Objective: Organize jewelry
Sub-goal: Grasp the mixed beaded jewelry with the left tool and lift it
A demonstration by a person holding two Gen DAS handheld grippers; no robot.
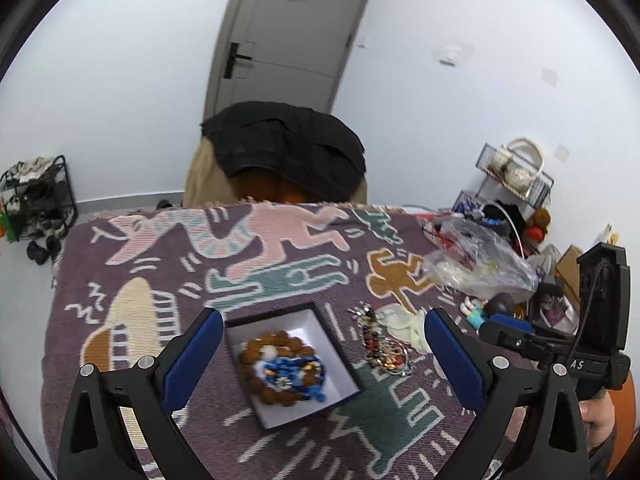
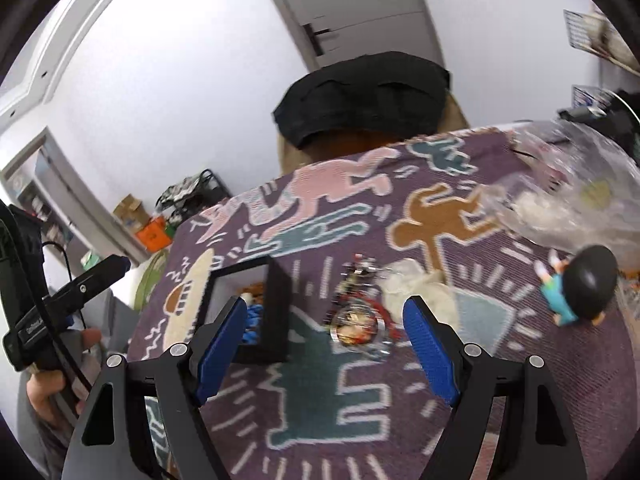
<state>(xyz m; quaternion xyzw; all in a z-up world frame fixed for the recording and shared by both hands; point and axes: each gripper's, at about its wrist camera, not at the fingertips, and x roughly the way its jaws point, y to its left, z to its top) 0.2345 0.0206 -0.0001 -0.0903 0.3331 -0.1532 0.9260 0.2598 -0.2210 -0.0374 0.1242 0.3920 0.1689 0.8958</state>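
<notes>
tangled pile, open claws

on the patterned cloth (image 1: 256, 280) sits a dark box (image 1: 294, 364) with a white lining, already holding a brown bead bracelet (image 1: 276, 364) and a blue one (image 1: 296, 374). just to its right lies the loose jewelry pile (image 1: 380, 340), chains and rings heaped together, touching a white pouch (image 1: 404, 322).

the left gripper (image 1: 324, 360) hangs above the box, spread wide and carrying nothing. the right gripper (image 2: 326, 344) is also released and empty, framing a round metal piece (image 2: 356, 326) at the near end of the pile (image 2: 360, 300).

the main risk is the tangle: closing on one ring is likely to drag linked chains along, spilling them over the cloth or snagging its weave. the right view is blurred, so i can't tell which pieces are actually hooked together. a pinch set too low could catch cloth and tug the box. the box wall (image 2: 278, 304) stands near the right claw's left finger, so a sideways swing could knock it and jolt the bracelets out.
</notes>
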